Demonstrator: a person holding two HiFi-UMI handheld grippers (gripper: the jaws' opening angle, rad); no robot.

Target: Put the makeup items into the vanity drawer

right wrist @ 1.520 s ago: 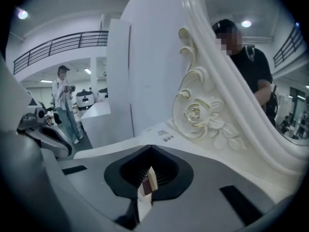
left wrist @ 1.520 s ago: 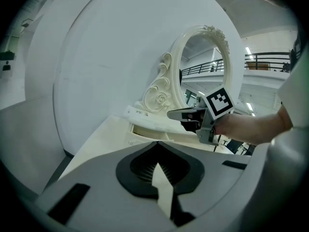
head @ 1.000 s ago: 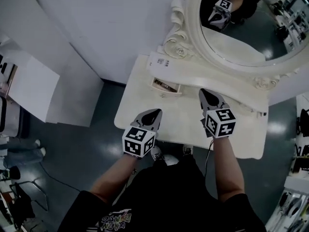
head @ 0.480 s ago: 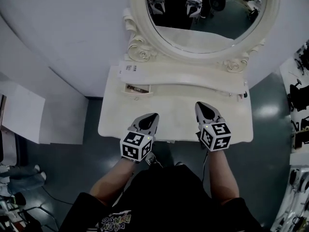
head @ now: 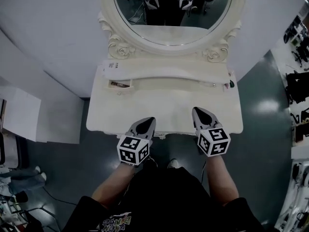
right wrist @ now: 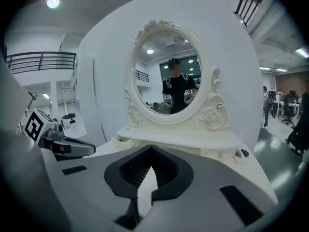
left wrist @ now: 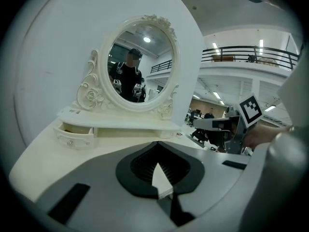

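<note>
A white vanity table [head: 164, 108] stands against the wall under an oval mirror [head: 171, 8]. Its small left drawer [head: 119, 84] [left wrist: 75, 132] [right wrist: 120, 140] is pulled open, with something brownish inside. A few small makeup items [head: 228, 84] [right wrist: 240, 153] lie at the back right of the top, beside the shelf. My left gripper [head: 148, 121] [left wrist: 157, 149] hovers over the front edge, shut and empty. The right gripper [head: 198, 110] [right wrist: 150, 151] hovers over the front right of the top, also shut and holding nothing.
A raised shelf [head: 166, 70] runs under the mirror, with a white card [head: 113, 65] at its left end. A white cabinet [head: 21, 115] stands to the left on the dark floor. More equipment lines the right edge [head: 297, 95].
The head view has swung, so the mirror and vanity now sit centred and higher in the picture. Both grippers lie nearer the table's front edge, still shut.
</note>
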